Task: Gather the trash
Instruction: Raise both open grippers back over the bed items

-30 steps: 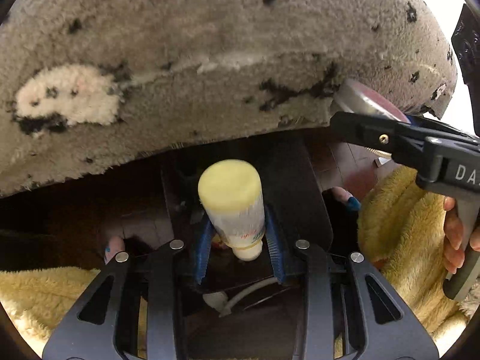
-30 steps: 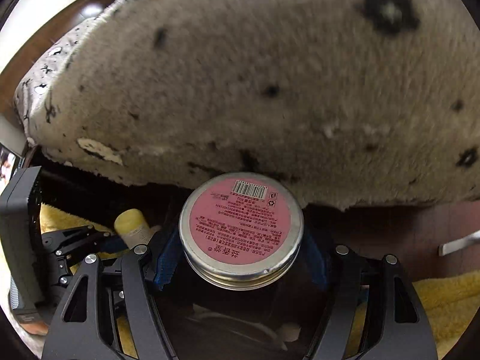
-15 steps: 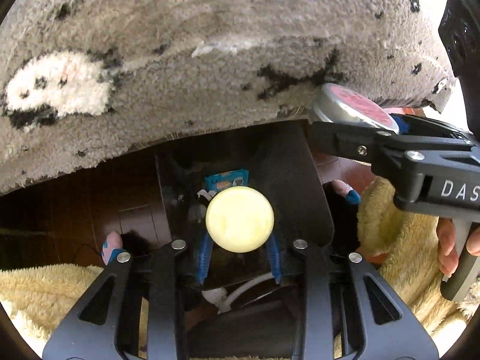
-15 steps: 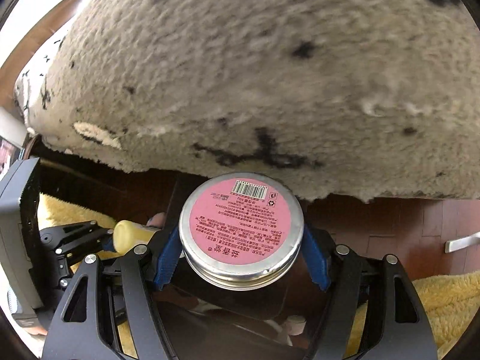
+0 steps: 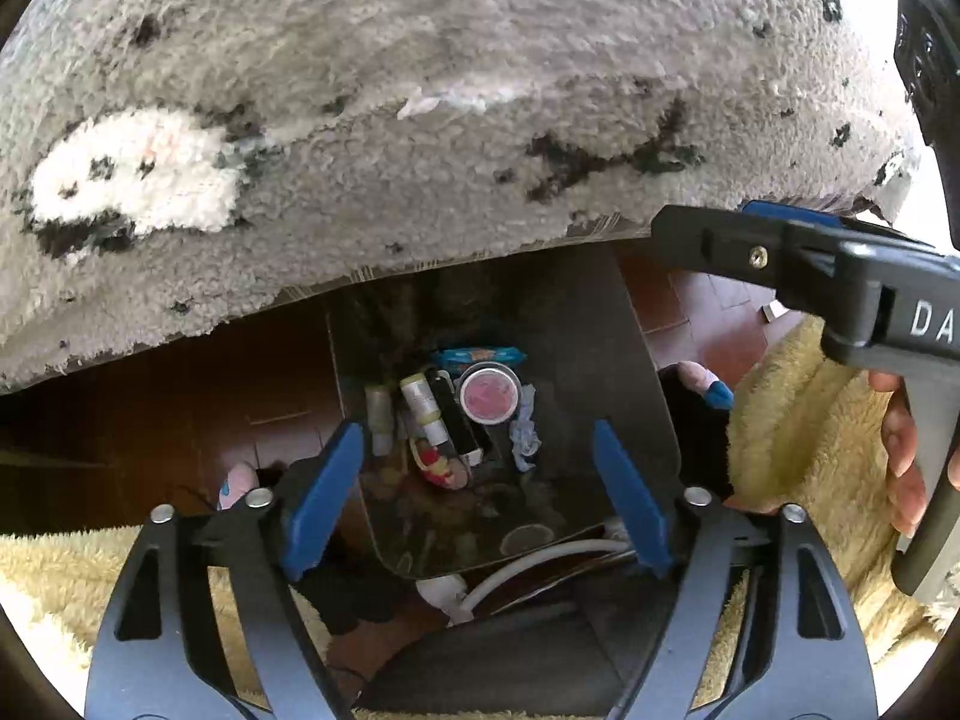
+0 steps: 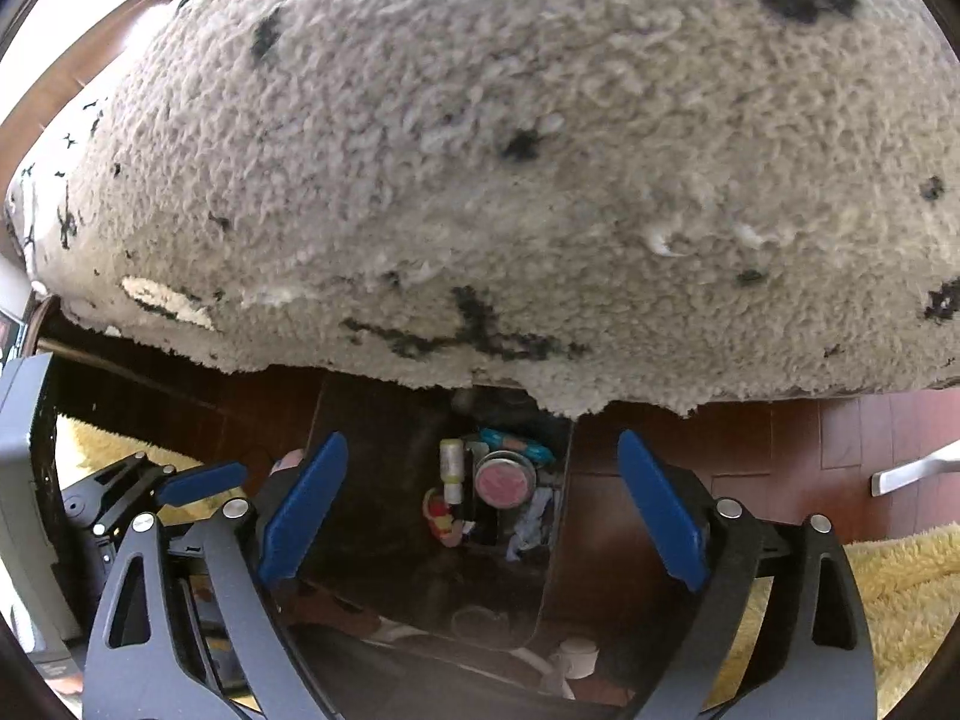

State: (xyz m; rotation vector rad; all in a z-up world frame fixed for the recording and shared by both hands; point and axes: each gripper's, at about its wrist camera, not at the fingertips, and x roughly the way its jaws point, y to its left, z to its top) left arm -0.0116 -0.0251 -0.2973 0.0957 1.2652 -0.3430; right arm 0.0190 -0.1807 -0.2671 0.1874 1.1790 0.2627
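Both grippers are pointed steeply downward. The left gripper (image 5: 480,498) is being opened, with nothing held between its fingers. The right gripper (image 6: 480,510) is likewise being opened, its fingers empty.

A shaggy grey blanket (image 5: 456,120) with black marks and a white patch fills the far side of both views. Reddish-brown wooden floor (image 6: 780,450) shows beneath its edge. Yellow fleece fabric (image 5: 798,420) lies near, at right and left.
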